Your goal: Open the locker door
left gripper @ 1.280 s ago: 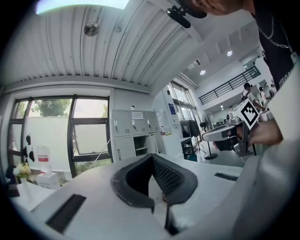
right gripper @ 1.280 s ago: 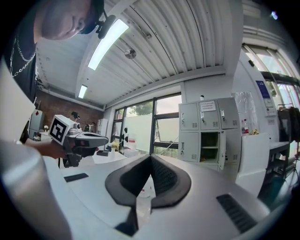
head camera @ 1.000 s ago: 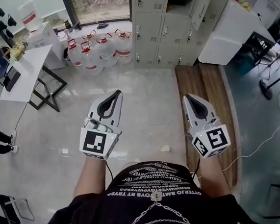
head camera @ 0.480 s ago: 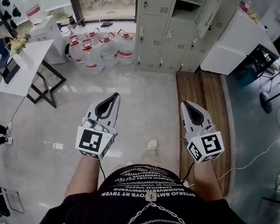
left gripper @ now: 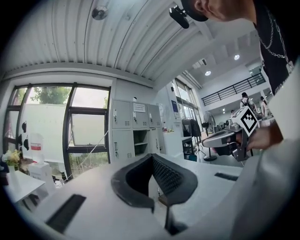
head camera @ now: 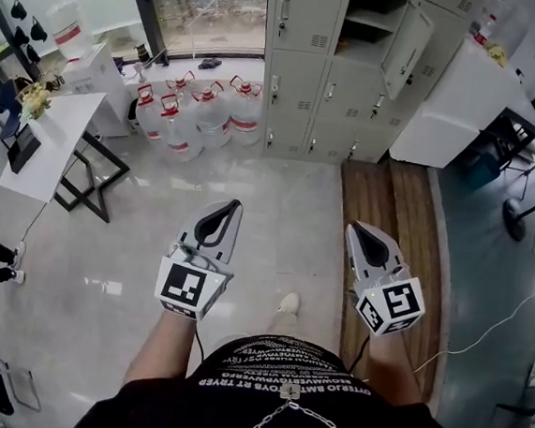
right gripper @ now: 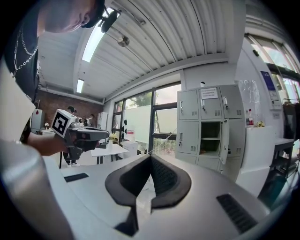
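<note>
While both tongs are carried roughly level in front of the person, neither holds anything. The left gripper [head camera: 232, 205] has its jaws closed tip to tip with nothing between them. The right gripper [head camera: 355, 228] is the same, pads meeting at the tips. The locker bank [head camera: 295, 79] stands at the top centre of the head view, well apart from both grippers, with bare pale floor [head camera: 288, 192] between and water jugs [head camera: 197, 117] to its left. One open door [head camera: 404, 50] hangs ajar at upper right over a shelf, and the shut doors [head camera: 301, 14] sit left of it and below. Which door is meant cannot be told. Judgement: thin painted sheet metal, so light, stiff and free-swinging on its hinge, but smooth and slippery on the face. Take hold at the small vertical pull [head camera: 284, 15] by the door's edge, not the panel. The jaws must part first. Whether a latch holds the door cannot be told.
</note>
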{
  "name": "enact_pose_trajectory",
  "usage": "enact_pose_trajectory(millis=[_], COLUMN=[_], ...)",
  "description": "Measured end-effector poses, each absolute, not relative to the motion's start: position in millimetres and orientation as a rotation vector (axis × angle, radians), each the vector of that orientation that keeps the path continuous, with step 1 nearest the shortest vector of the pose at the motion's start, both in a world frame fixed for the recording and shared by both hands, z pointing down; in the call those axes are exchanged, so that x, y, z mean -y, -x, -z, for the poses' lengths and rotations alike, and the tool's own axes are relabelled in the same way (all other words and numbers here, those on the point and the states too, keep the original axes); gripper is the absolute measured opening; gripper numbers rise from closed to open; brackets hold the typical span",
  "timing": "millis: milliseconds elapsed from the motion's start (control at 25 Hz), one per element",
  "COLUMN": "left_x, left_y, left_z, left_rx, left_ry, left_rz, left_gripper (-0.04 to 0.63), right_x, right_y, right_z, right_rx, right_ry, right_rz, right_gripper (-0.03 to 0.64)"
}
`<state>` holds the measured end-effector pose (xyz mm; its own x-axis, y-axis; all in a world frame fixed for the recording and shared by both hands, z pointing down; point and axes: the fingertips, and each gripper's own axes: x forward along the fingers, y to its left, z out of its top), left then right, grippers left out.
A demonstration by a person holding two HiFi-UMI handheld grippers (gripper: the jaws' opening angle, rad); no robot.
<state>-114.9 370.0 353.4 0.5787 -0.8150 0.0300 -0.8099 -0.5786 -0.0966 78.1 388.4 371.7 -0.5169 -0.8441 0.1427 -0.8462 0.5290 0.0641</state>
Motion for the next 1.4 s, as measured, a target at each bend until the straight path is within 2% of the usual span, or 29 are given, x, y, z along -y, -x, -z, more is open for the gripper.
enact_pose_trajectory(millis=[600, 1400], left_x=[-277, -215], left_y=[60, 11], left_z=[-358, -340], left_rx=[-1.401, -1.486], left_ry=[2.731, 2.655], left_rz=[0.134, 0.125], left_gripper=[-0.002, -0.002], right_x=[-300, -223], right_y=[-135, -177], right_z=[-382, -390], right_rx=[2.611, 2.682], right_ry=[-1.495, -1.337], right_rz=[-0.06, -0.043], right_gripper=[-0.005, -0.005])
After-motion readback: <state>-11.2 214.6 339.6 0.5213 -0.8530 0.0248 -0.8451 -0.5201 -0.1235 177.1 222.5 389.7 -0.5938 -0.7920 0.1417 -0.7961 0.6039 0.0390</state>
